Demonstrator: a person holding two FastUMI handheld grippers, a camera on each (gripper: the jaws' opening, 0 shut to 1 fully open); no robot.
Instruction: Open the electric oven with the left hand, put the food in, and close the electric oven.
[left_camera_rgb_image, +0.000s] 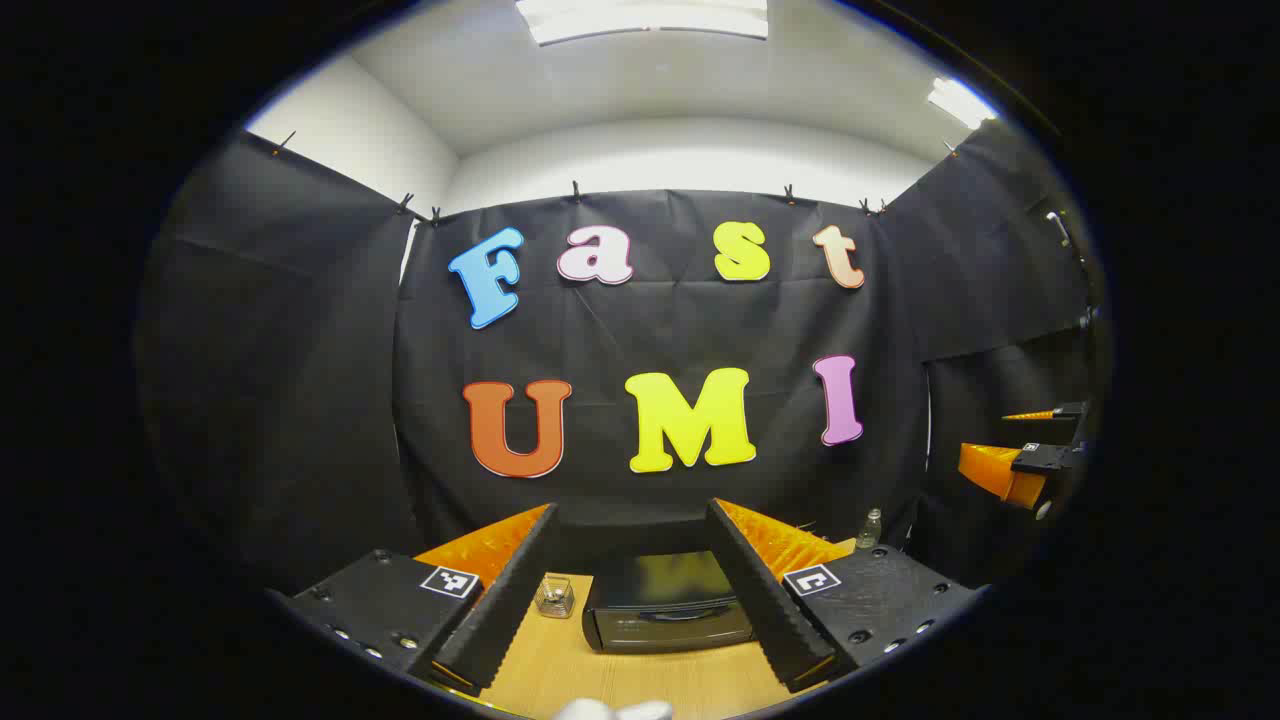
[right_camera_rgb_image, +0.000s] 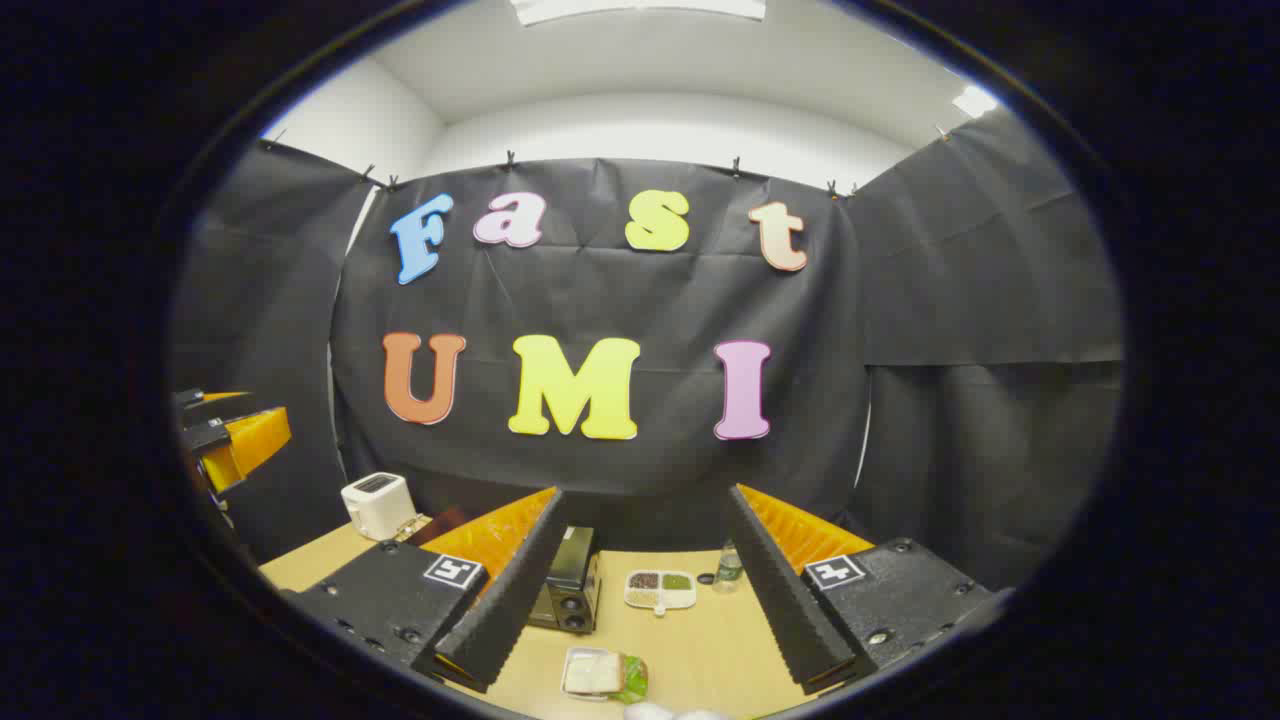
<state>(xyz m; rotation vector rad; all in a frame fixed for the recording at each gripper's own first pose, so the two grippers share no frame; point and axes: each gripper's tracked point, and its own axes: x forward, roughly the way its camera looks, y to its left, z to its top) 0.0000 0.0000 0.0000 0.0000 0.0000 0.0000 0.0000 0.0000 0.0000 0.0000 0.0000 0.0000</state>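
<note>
on the wooden table (right_camera_rgb_image: 700, 650), toward its near edge in the right gripper view, a shallow tray of food (right_camera_rgb_image: 600, 673) holds a pale slab with something green and leafy along one side. further back sits a small white divided dish (right_camera_rgb_image: 660, 589) with a dark helping in one section and a green one in another (what they are, i cannot tell). the black electric oven (right_camera_rgb_image: 570, 592) stands just left of that dish, its door closed, seen here from its end with two round knobs. in the left gripper view the same oven (left_camera_rgb_image: 668, 603) faces forward, boxy and glossy, with a dark glass front and a curved handle across the door.

a small clear glass jar (left_camera_rgb_image: 554, 596) stands just beside the oven's left side, with something small inside that is too blurred to name. a clear bottle (left_camera_rgb_image: 871, 529) stands near the table's far edge, to the right of the oven. a white toaster (right_camera_rgb_image: 378, 505) sits at the far left corner, rounded and smooth.

the left gripper (left_camera_rgb_image: 636, 670) hangs above the table with its fingers spread wide, the oven framed between them, nothing held. the right gripper (right_camera_rgb_image: 645, 675) is likewise spread apart and empty, hovering over the tray. both have black ribbed pads on orange backing.
</note>
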